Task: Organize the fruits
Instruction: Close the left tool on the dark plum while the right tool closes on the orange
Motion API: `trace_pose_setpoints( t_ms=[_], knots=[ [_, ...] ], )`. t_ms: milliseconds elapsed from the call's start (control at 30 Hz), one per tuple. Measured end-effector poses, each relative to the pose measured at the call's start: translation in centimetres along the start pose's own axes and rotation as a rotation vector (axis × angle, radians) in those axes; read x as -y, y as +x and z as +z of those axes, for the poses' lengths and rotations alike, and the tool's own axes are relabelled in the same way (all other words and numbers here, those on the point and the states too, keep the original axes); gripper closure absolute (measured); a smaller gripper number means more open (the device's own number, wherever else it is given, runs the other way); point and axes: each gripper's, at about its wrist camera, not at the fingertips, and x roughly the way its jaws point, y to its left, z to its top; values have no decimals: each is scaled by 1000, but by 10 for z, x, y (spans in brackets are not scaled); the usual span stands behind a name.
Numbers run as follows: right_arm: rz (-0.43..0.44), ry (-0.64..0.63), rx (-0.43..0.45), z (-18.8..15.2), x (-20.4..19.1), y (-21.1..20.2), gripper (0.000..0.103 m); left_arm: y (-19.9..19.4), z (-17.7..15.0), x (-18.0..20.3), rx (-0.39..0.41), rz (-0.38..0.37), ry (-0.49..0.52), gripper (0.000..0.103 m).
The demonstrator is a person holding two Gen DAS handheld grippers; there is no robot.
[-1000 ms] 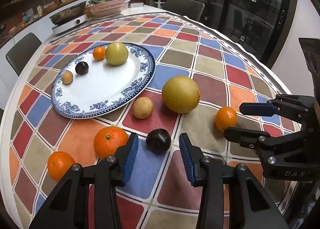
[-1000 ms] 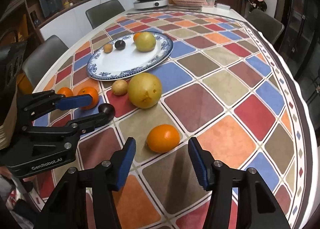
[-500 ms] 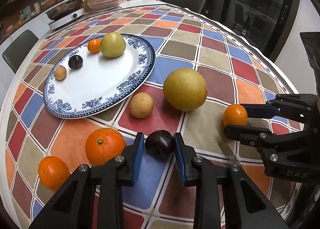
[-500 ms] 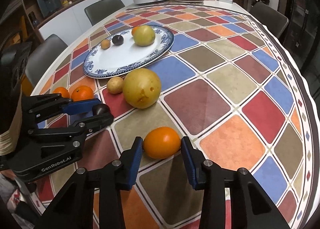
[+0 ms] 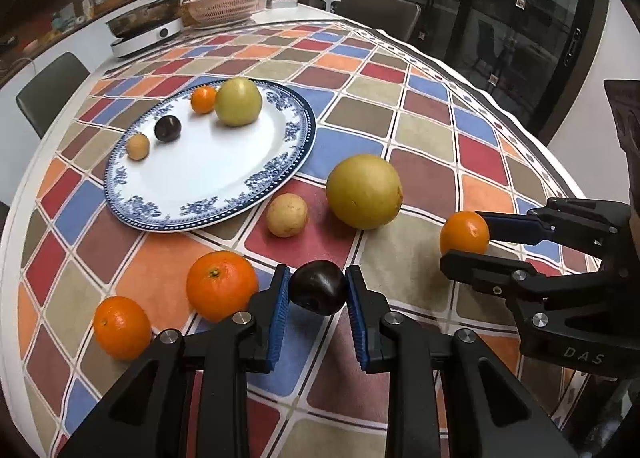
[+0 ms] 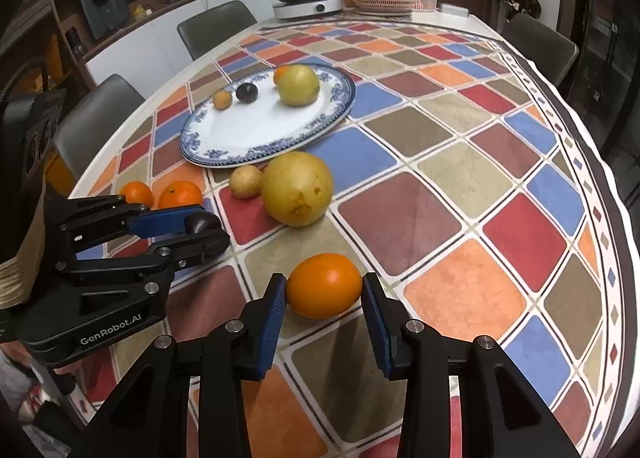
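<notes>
My left gripper (image 5: 318, 287) is shut on a dark plum (image 5: 316, 290), which rests on the chequered tablecloth near the front. My right gripper (image 6: 324, 292) has both pads pressed on an orange (image 6: 323, 284), also on the cloth. Each gripper shows in the other's view: the right gripper (image 5: 466, 236) at the right, the left gripper (image 6: 202, 228) at the left. Beyond them lies a blue-rimmed white plate (image 5: 208, 194) that holds a yellow-green fruit (image 5: 239, 101), a small orange, a dark plum and a small tan fruit.
Loose on the cloth are a large yellow fruit (image 5: 364, 192), a small yellow fruit (image 5: 287, 215) and two oranges (image 5: 222, 285) (image 5: 122, 328). A hotplate with a pan (image 5: 146, 28) and a pink basket (image 5: 224, 8) stand at the far end. Chairs ring the table.
Both grippers went from wide open to shut, the left onto the plum and the right onto the orange. Both edged forward around their fruit.
</notes>
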Motion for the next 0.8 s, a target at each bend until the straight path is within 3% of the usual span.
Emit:
trace_pose_setpoints(
  t_ms=[267,800],
  knots=[
    [13,-31,50,6,-11,-20,64,-27,-5,-3,42,0,-27,75],
    [65,-115,145,38,-45,-47,64,-81,3,-27,150,85,-67,75]
  ],
)
